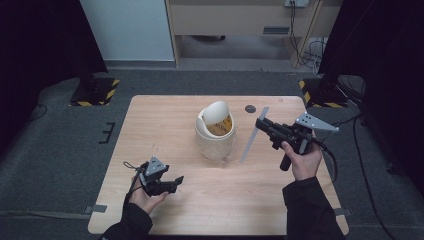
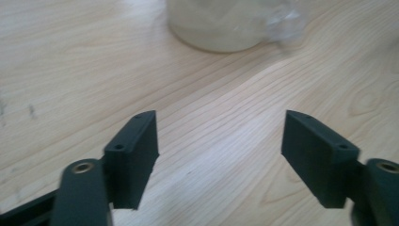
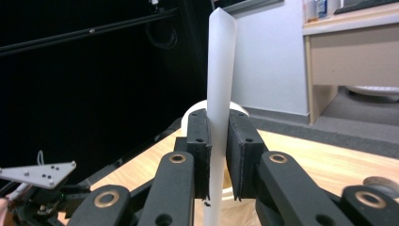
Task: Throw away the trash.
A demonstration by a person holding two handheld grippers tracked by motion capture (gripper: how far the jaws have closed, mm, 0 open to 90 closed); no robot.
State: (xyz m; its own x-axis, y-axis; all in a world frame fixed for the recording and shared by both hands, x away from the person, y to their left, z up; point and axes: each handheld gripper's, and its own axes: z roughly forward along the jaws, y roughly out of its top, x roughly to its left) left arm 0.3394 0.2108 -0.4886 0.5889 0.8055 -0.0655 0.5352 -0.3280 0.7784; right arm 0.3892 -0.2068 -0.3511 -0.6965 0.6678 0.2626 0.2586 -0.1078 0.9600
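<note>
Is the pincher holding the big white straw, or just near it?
Touching. In the right gripper view, the right gripper has both jaws pressed against the straw.

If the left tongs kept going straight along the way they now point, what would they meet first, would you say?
Most likely the cup: in the left gripper view it stands ahead of the open left tongs, a little left of centre, with bare table in between. Depth is hard to judge, so they might graze the tabletop first.

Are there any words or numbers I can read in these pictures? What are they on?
None can be read.
The cup has dark marks on its yellow inside: too blurred to read.
The yellow and black stripes on the stand bases are a warning pattern, not words.
</note>
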